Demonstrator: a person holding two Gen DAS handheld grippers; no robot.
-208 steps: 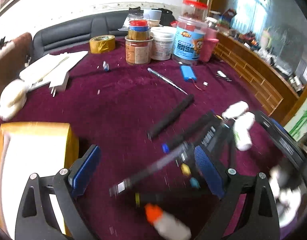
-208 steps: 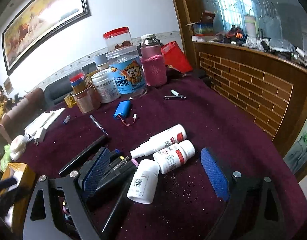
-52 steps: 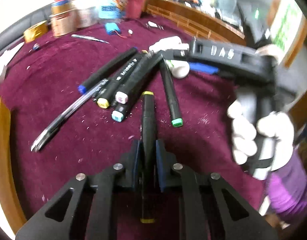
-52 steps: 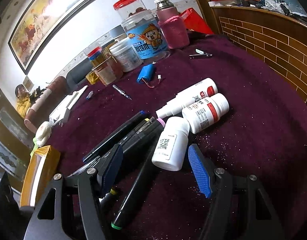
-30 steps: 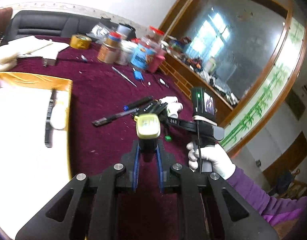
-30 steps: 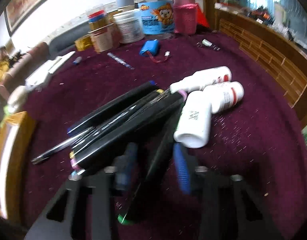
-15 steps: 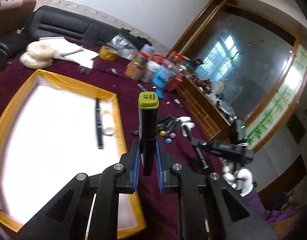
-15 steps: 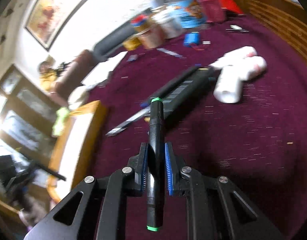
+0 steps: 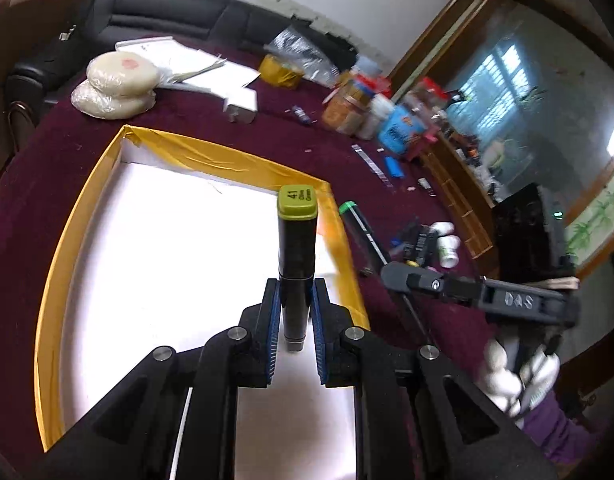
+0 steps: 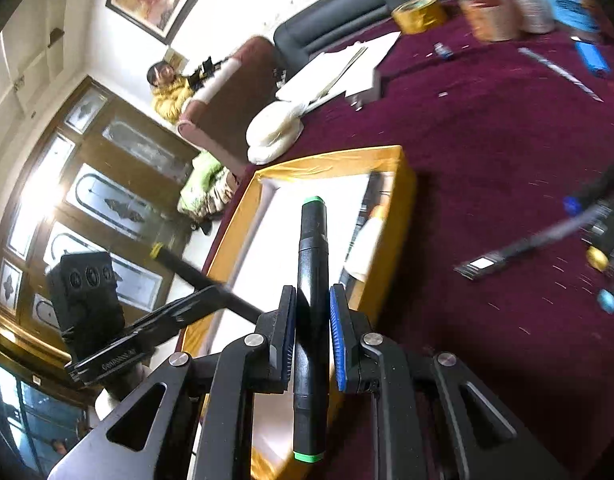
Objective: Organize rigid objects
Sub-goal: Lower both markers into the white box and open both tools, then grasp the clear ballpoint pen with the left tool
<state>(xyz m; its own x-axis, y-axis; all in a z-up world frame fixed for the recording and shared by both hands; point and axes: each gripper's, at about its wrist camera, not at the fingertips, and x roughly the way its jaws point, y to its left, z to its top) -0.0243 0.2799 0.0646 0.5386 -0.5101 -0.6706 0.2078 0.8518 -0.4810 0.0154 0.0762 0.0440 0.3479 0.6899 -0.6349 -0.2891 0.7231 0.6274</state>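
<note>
1. Clamping a black marker with an olive-yellow cap [image 9: 297,248], our left claw [image 9: 294,336] has its blue pads pressed against the barrel on both sides; the marker points away from the camera, its cap end marked "41".
2. We hold this marker over the white floor of the yellow-rimmed tray [image 9: 55,264], near the tray's right wall.
3. Our right claw [image 10: 313,332] is likewise closed tight on a black marker with green ends [image 10: 311,320], one green end close to the lens, the other pointing toward the tray.
4. From the right wrist view, the green-ended marker hangs above the tray's near right wall, and the left claw shows at lower left, with its marker slanting over the tray.
5. Inside the tray, along the right wall, we see a dark pen-like item and a pale object; both are blurred.
6. Beyond the tray, on the maroon bench [image 10: 487,140], loose markers and pens [image 10: 547,240] lie in a cluster to the right, with small white bottles [image 9: 447,244] beside them in the left wrist view.
7. Farther back we see white papers [image 9: 195,68], two stacked pale round packs [image 9: 115,84], a roll of gold tape [image 10: 419,14], and a group of jars [image 9: 371,108] near the bench's far edge.
8. Behind the bench stands a black sofa [image 9: 155,16].
</note>
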